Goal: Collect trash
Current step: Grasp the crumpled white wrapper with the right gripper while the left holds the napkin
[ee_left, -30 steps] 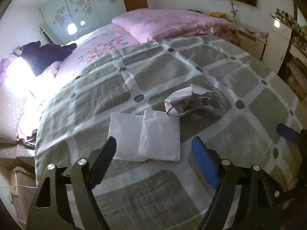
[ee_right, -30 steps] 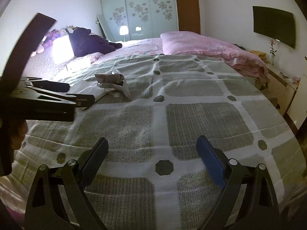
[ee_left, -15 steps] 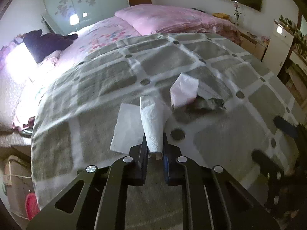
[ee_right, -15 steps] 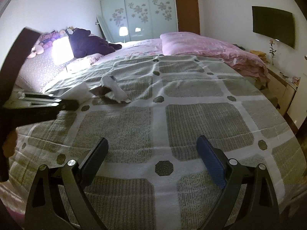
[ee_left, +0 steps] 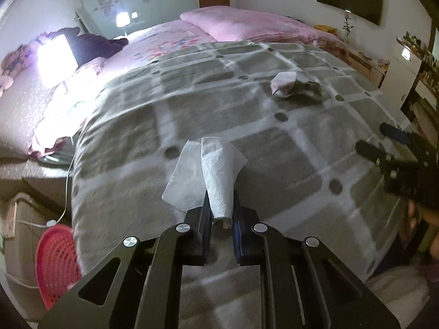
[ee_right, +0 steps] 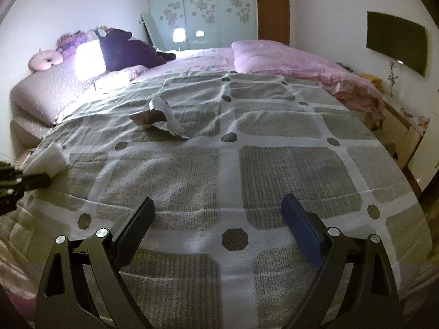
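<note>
White folded paper tissue (ee_left: 216,175) clamped in left gripper (ee_left: 221,213); right gripper (ee_right: 218,213) spread wide, empty, above grey-checked bedspread (ee_right: 274,170).

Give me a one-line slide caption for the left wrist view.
Left gripper shut on white tissues above the checked bedspread; crumpled wrapper remains.

Pink basket (ee_left: 57,263) cut off, blurred
</note>
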{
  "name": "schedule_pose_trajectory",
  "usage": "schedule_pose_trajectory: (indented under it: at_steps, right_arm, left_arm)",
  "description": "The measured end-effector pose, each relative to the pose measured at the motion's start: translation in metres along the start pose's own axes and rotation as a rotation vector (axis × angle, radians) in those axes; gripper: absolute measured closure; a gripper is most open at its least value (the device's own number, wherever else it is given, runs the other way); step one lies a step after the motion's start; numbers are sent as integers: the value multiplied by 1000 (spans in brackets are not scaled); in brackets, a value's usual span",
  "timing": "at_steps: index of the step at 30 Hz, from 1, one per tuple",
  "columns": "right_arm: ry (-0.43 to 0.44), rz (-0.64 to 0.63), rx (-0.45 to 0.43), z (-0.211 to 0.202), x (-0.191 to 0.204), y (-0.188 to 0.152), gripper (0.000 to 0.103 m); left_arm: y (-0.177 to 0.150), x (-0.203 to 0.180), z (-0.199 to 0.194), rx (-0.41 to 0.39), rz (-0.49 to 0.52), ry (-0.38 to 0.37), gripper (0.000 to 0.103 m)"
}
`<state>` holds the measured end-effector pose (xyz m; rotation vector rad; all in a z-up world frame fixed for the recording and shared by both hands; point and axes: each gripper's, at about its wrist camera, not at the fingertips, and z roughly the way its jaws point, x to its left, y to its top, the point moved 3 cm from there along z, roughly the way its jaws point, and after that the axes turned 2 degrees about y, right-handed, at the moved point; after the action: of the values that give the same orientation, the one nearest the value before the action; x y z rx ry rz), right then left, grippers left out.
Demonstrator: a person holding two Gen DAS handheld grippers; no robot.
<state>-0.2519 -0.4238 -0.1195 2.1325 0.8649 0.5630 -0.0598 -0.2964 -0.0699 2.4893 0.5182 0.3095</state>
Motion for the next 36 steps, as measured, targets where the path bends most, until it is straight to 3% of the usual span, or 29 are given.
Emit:
schedule_pose_trajectory:
  at_steps: [4,10,15,23,31,36]
  right_arm:
    - [62,52,36,1,-4,10,12]
    - [119,-23,37,6,16,45,12]
    - [117,-110,40,28,36,76,12]
    - [105,-210,62,60,53,93,16]
    - [149,-247,130,77,66,87,56]
    - [168,-256,121,67,75,80,69]
  left_arm:
    - [-12,13,-8,-7,-22,19,91]
    - [-21,21,-16,-24,-51,17,91]
    - [-25,23,-16,-22,-64,7,91]
    - [-26,25,-18,-25,-72,1,91]
    - [-25,26,-19,-26,-77,1,91]
    - [-25,26,-20,-26,-79,4,91]
